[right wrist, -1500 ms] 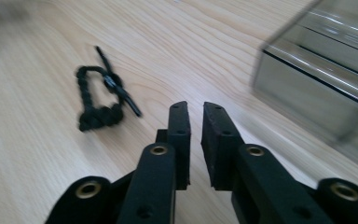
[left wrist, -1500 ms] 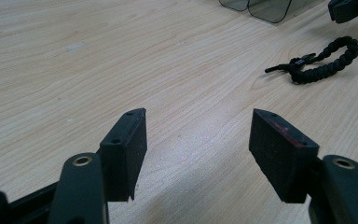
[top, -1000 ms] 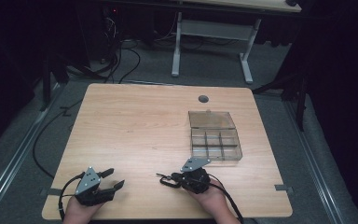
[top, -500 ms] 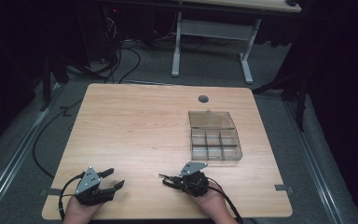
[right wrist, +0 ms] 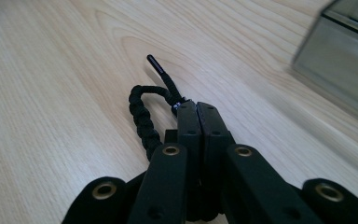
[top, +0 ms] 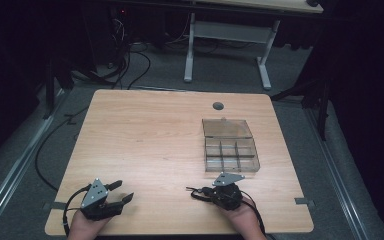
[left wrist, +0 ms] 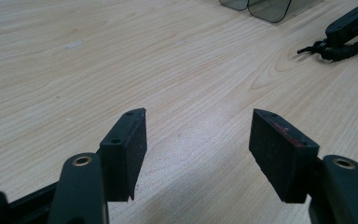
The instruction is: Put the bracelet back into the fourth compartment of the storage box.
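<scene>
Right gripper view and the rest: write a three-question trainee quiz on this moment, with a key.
1. True or false: the right gripper is clamped on a black braided cord.
2. How do the left gripper jaws stand? A) pressed together B) apart, with nothing between C) closed on the cord
3. Which gripper lies nearer the clear compartment box on the table?

Key: 1 true, the pads meet on its end while the loop hangs free. 2 B. 3 the right gripper, just in front of the box in the high view.
</scene>
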### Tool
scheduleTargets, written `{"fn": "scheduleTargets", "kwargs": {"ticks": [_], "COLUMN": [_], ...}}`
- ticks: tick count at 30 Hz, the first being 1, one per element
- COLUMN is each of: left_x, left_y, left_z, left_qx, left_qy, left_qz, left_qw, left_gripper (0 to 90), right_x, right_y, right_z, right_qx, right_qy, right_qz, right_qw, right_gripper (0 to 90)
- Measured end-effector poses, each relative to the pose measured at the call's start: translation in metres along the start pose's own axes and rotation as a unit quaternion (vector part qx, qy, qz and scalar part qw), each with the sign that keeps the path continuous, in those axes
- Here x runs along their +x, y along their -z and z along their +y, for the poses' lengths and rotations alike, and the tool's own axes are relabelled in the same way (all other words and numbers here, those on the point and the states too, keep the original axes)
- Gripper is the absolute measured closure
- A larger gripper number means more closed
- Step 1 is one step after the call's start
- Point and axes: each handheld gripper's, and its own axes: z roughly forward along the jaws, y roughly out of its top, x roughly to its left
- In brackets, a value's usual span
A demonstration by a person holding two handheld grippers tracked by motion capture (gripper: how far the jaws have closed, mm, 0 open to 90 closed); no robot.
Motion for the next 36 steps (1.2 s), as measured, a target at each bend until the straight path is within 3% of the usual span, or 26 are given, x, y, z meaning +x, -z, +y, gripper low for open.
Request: {"fn": "scheduleTargets", "kwargs": {"ticks": [18, 22, 27, 28, 29, 32, 36], "left_x": [0.0, 0.0, 0.0, 0.0, 0.0, 0.0, 0.0], "left_y": [0.0, 0.0, 0.0, 0.0, 0.0, 0.0, 0.0], "left_z": [0.0, 0.0, 0.0, 0.0, 0.0, 0.0, 0.0], "left_qx": [-0.001, -0.001, 0.0, 0.0, 0.0, -0.002, -0.002], "left_qy": [0.0, 0.0, -0.001, -0.001, -0.001, 0.0, 0.0], "left_qz": [-0.001, -0.001, -0.001, -0.001, -0.001, -0.001, -0.002], "left_qw": [1.0, 1.0, 1.0, 1.0, 1.0, 1.0, 1.0], "left_gripper": [37.2, 37.2, 37.2, 37.2, 37.2, 37.2, 37.2], "right_x": [-0.035, -0.04, -0.047, -0.047, -0.054, -0.057, -0.054], "right_y": [0.031, 0.036, 0.055, 0.055, 0.06, 0.059, 0.055], "right_z": [-0.026, -0.031, -0.031, -0.031, -0.033, -0.039, -0.043], "right_qx": [-0.006, -0.007, -0.039, -0.039, -0.038, -0.024, -0.011], "right_qy": [-0.047, -0.056, -0.071, -0.071, -0.08, -0.09, -0.084], "right_qz": [-0.052, -0.054, -0.075, -0.075, -0.091, -0.094, -0.098], "right_qw": [0.9975, 0.9969, 0.9939, 0.9939, 0.9919, 0.9912, 0.9915], "right_gripper": [88.8, 88.1, 87.9, 87.9, 87.9, 87.9, 87.2]}}
